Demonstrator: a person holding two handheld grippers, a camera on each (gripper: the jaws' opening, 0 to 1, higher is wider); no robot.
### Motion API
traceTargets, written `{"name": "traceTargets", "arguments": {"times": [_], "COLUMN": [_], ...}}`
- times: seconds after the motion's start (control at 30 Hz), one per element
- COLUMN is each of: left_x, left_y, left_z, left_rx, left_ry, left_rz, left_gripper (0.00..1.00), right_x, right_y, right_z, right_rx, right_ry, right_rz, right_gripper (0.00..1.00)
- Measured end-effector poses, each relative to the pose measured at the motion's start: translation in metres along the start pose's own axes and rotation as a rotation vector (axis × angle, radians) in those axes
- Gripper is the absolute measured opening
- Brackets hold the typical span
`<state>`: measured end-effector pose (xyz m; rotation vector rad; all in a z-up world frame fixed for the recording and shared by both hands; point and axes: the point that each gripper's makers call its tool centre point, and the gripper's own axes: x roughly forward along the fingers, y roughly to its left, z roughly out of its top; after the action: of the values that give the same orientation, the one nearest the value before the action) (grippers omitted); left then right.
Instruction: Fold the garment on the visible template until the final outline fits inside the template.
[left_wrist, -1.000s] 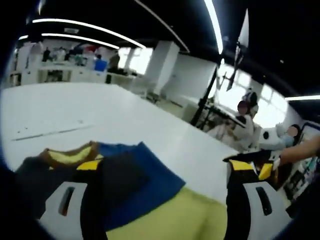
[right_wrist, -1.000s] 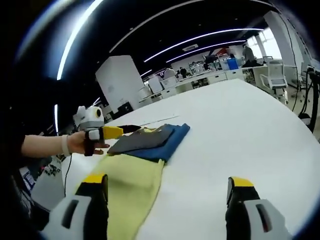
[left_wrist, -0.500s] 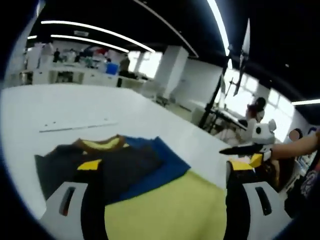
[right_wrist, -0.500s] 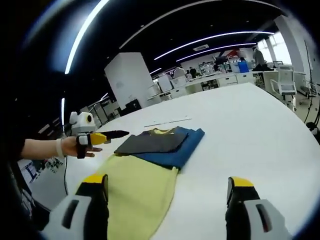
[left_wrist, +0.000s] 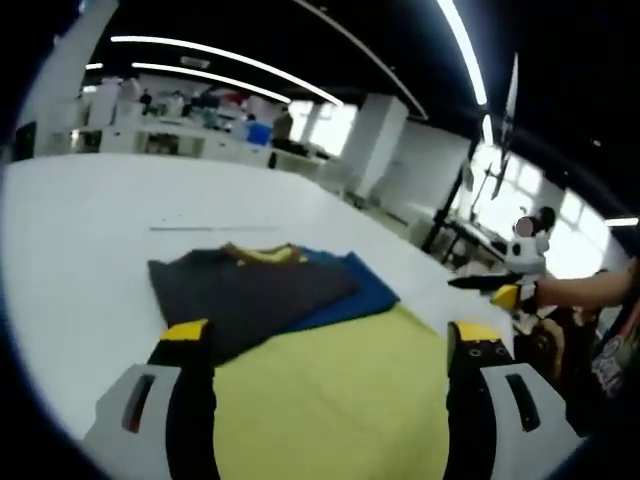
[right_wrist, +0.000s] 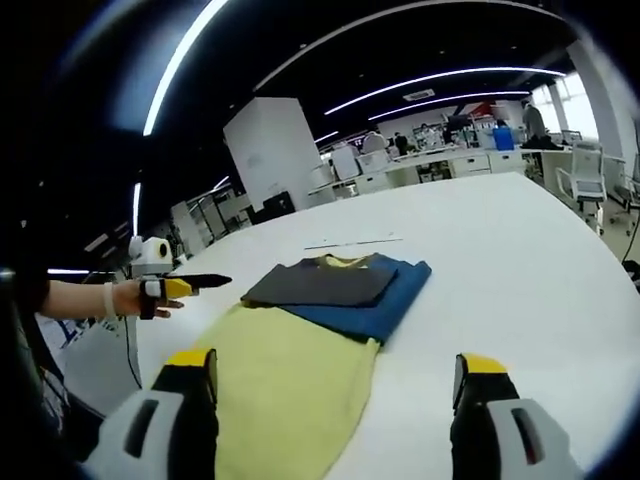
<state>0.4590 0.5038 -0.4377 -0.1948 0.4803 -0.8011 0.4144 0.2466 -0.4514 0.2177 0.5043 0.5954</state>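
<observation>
- On the white worktop (right_wrist: 520, 240) lies a folded shirt (left_wrist: 250, 290), dark grey over blue, one edge on a yellow sheet (left_wrist: 330, 400)
- left gripper (left_wrist: 325, 350) spread, holding nothing
- right gripper (right_wrist: 335, 375) spread, holding nothing

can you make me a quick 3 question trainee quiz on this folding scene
1. True or false: the right gripper is clamped on the garment.
2. Which colour panel of the garment lies on top? A) dark grey B) red C) white
3. Fill in: the garment rests on a white ____.

Key:
1. False. Both it and the left gripper are open and hold nothing.
2. A, over blue and yellow parts.
3. table
</observation>
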Motion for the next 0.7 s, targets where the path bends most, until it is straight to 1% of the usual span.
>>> {"name": "traceTargets", "arguments": {"times": [0.07,0.27,0.47,0.7], "left_x": [-0.012,-0.042,-0.061,-0.08], "left_y": [0.006,0.015,0.021,0.028], "left_z": [-0.004,-0.013,-0.024,-0.039], "left_rx": [-0.005,-0.02,-0.029,-0.045], "left_ry": [0.002,0.003,0.009,0.025], "left_rz": [0.029,0.073,0.105,0.132], "left_gripper": [0.93,0.92,0.91,0.89], "right_x": [0.0,-0.003,-0.006,-0.017], "right_y": [0.001,0.006,0.009,0.011], "right_z": [-0.001,-0.004,-0.008,-0.022], "right_rx": [0.0,-0.006,-0.009,0.0], "right_ry": [0.003,0.007,0.012,0.033], "right_rz": [0.001,0.004,0.003,0.0], "right_gripper": [0.99,0.99,0.98,0.97]}}
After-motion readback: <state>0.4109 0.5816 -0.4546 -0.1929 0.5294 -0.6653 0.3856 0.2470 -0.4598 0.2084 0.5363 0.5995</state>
